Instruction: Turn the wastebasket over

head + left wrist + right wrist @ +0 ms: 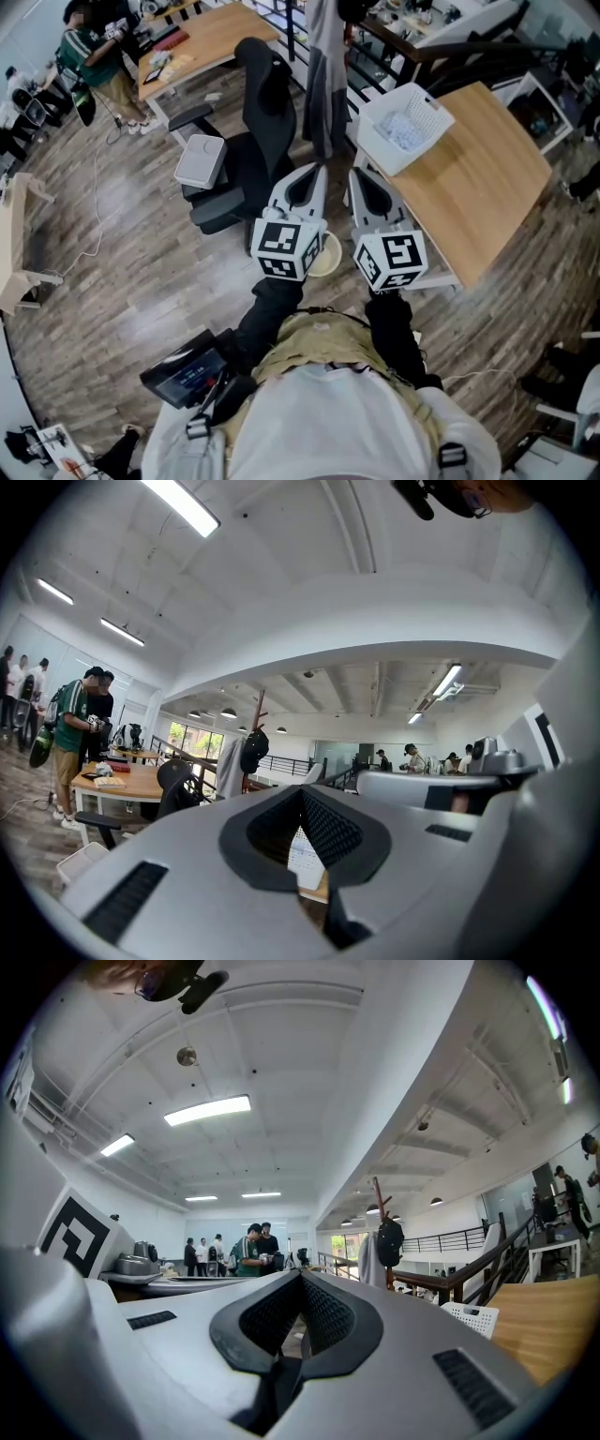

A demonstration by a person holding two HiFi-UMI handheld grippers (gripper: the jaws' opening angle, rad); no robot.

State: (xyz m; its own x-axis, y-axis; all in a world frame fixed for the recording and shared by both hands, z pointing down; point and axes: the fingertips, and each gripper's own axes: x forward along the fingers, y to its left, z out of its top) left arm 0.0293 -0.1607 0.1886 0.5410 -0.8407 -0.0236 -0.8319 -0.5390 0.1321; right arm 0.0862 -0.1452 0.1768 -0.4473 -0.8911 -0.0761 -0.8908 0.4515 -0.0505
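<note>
Holding both grippers level, side by side, at centre of the head view. Left gripper (pixel 322 171): fingers together at the tips, nothing clamped. Right gripper (pixel 357 174): fingers likewise pressed together, empty. Wastebasket (pixel 405 127), white and perforated, sits on the corner of the wooden tabletop (pixel 478 178) at upper right of the frame, near the right gripper and apart from both. Black office chair (pixel 253 141) stands upper left of the grippers on the plank floor (pixel 122 253). The right gripper view shows the wastebasket at its lower right.
</note>
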